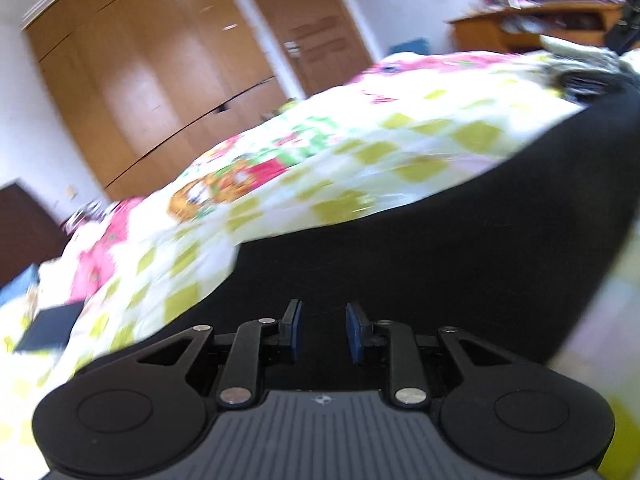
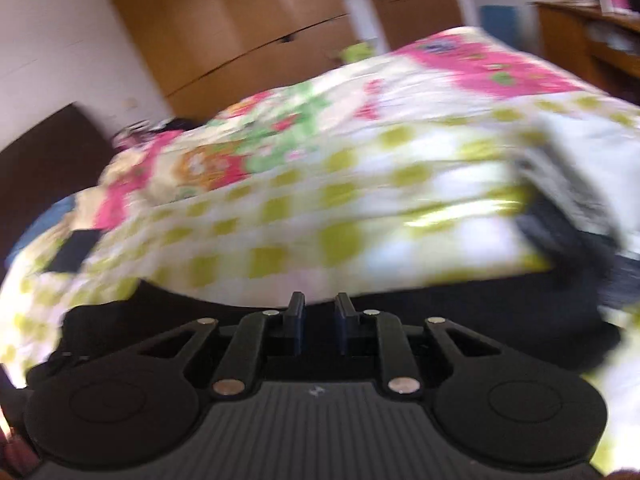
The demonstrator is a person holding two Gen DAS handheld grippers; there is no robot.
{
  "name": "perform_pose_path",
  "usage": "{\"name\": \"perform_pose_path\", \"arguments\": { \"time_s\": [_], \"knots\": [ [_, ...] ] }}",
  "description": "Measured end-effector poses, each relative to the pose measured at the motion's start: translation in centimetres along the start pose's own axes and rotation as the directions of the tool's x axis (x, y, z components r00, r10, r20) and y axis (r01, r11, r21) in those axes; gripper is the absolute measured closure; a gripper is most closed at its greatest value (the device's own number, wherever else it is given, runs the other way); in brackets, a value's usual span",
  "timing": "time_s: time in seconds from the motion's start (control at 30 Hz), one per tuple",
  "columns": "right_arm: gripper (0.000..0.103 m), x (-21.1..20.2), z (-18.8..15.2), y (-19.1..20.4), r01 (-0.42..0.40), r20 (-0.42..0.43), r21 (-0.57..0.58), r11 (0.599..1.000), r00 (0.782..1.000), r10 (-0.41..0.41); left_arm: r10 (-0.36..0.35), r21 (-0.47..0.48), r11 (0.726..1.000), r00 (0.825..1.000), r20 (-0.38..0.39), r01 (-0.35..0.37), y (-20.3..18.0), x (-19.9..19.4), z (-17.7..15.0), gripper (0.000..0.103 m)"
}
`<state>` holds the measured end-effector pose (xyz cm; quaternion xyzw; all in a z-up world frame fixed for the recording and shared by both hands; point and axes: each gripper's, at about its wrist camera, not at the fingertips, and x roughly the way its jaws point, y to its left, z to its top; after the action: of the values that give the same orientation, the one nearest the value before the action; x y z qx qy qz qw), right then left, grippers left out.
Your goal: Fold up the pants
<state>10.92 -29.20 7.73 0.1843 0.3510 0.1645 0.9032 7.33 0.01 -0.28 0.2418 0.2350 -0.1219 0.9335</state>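
Black pants (image 1: 420, 264) lie spread on the patterned bed (image 1: 360, 128), soft, limp, light, best pinched at a hem or waistband edge; left gripper (image 1: 323, 332) and right gripper (image 2: 320, 324) fingers parted, grasping nothing.

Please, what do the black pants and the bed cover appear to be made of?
The black pants look like soft matte fabric, perhaps knit: no shine, a smooth drape. The bed cover seems thin printed cloth, probably cotton, with green checks and pink flowers; blur hides the weave.
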Motion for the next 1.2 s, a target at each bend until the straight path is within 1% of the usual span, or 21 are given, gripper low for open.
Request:
{"name": "perform_pose_path", "arguments": {
  "time_s": [0.03, 0.07, 0.13, 0.17, 0.23, 0.27, 0.33, 0.4, 0.43, 0.57, 0.7, 0.77, 0.8, 0.83, 0.87, 0.9, 0.93, 0.97, 1.07, 1.13, 1.2],
  "knots": [
    [0.076, 4.3, 1.4, 1.3, -0.104, -0.063, -0.015, 0.994, 0.993, 0.103, 0.019, -0.016, 1.000, 1.000, -0.013, -0.019, 0.7, 0.5, -0.5, 0.064],
    [0.076, 8.5, 2.6, 2.7, -0.185, -0.104, -0.029, 0.982, 0.978, 0.181, 0.032, -0.029, 0.999, 0.999, -0.023, -0.032, 1.1, 0.9, -1.0, 0.064],
    [0.075, 16.3, 4.4, 5.4, -0.315, -0.186, -0.040, 0.948, 0.935, 0.302, 0.054, -0.056, 0.997, 0.998, -0.038, -0.056, 2.1, 1.5, -1.8, 0.064],
    [0.075, 19.7, 4.6, 6.5, -0.361, -0.238, -0.012, 0.932, 0.907, 0.348, 0.059, -0.074, 0.995, 0.997, -0.049, -0.063, 2.5, 1.8, -1.9, 0.064],
    [0.077, 25.1, 4.3, 8.3, -0.458, -0.370, 0.000, 0.889, 0.826, 0.425, 0.064, -0.102, 0.992, 0.995, -0.073, -0.071, 3.4, 2.1, -2.3, 0.064],
    [0.075, 26.8, 3.7, 9.0, -0.460, -0.417, -0.022, 0.888, 0.811, 0.410, 0.061, -0.109, 0.992, 0.995, -0.080, -0.070, 3.8, 2.3, -2.3, 0.064],
    [0.075, 28.0, 2.6, 10.2, -0.515, -0.493, -0.054, 0.855, 0.759, 0.426, 0.048, -0.114, 0.992, 0.995, -0.086, -0.057, 4.4, 2.6, -2.6, 0.063],
    [0.075, 27.5, 2.0, 10.6, -0.545, -0.517, -0.064, 0.836, 0.734, 0.440, 0.034, -0.121, 0.992, 0.995, -0.092, -0.045, 4.7, 2.7, -2.9, 0.063],
    [0.075, 26.6, 1.9, 10.9, -0.574, -0.526, -0.058, 0.817, 0.713, 0.463, 0.023, -0.127, 0.991, 0.995, -0.093, -0.035, 4.9, 2.7, -3.1, 0.063],
    [0.075, 25.6, 1.6, 11.9, -0.623, -0.549, -0.085, 0.778, 0.680, 0.485, 0.008, -0.124, 0.992, 0.996, -0.086, -0.019, 5.2, 2.9, -3.5, 0.061],
    [0.075, 28.8, 1.7, 12.3, -0.556, -0.511, -0.073, 0.828, 0.734, 0.448, 0.016, -0.109, 0.994, 0.997, -0.078, -0.024, 5.2, 3.1, -3.7, 0.058],
    [0.076, 30.7, 2.5, 11.3, -0.512, -0.460, 0.034, 0.858, 0.755, 0.468, 0.021, -0.109, 0.994, 0.997, -0.079, -0.029, 5.1, 3.2, -3.7, 0.058],
    [0.076, 31.4, 2.9, 10.6, -0.492, -0.434, 0.102, 0.864, 0.760, 0.484, 0.024, -0.107, 0.994, 0.997, -0.079, -0.033, 4.9, 3.2, -3.8, 0.058],
    [0.076, 32.0, 3.2, 9.9, -0.483, -0.423, 0.171, 0.859, 0.751, 0.506, 0.029, -0.110, 0.993, 0.996, -0.081, -0.038, 4.7, 3.2, -3.9, 0.057],
    [0.076, 32.1, 3.4, 9.1, -0.463, -0.403, 0.220, 0.858, 0.758, 0.513, 0.035, -0.118, 0.992, 0.995, -0.088, -0.046, 4.7, 3.4, -4.0, 0.057],
    [0.076, 31.5, 3.7, 8.6, -0.444, -0.367, 0.226, 0.867, 0.785, 0.498, 0.043, -0.132, 0.990, 0.995, -0.095, -0.056, 4.8, 3.4, -4.1, 0.057],
    [0.076, 30.5, 4.2, 8.2, -0.428, -0.335, 0.204, 0.880, 0.814, 0.474, 0.046, -0.144, 0.988, 0.994, -0.099, -0.060, 4.8, 3.5, -4.1, 0.057],
    [0.076, 29.2, 4.7, 7.6, -0.415, -0.314, 0.192, 0.890, 0.833, 0.456, 0.048, -0.145, 0.987, 0.994, -0.102, -0.063, 4.6, 3.3, -4.1, 0.057],
    [0.075, 21.8, 5.6, 5.2, -0.379, -0.202, 0.134, 0.916, 0.894, 0.400, 0.072, -0.077, 0.994, 0.992, -0.106, -0.081, 3.6, 2.7, -3.5, 0.058],
    [0.073, 15.5, 4.5, 2.9, -0.300, -0.131, 0.106, 0.948, 0.941, 0.312, 0.080, -0.056, 0.995, 0.993, -0.091, -0.086, 3.1, 2.2, -2.8, 0.058],
    [0.071, 9.0, 2.3, -0.5, -0.185, -0.074, 0.134, 0.974, 0.978, 0.196, 0.067, -0.071, 0.995, 0.996, -0.063, -0.072, 2.5, 1.5, -2.1, 0.057]
  ]
}}
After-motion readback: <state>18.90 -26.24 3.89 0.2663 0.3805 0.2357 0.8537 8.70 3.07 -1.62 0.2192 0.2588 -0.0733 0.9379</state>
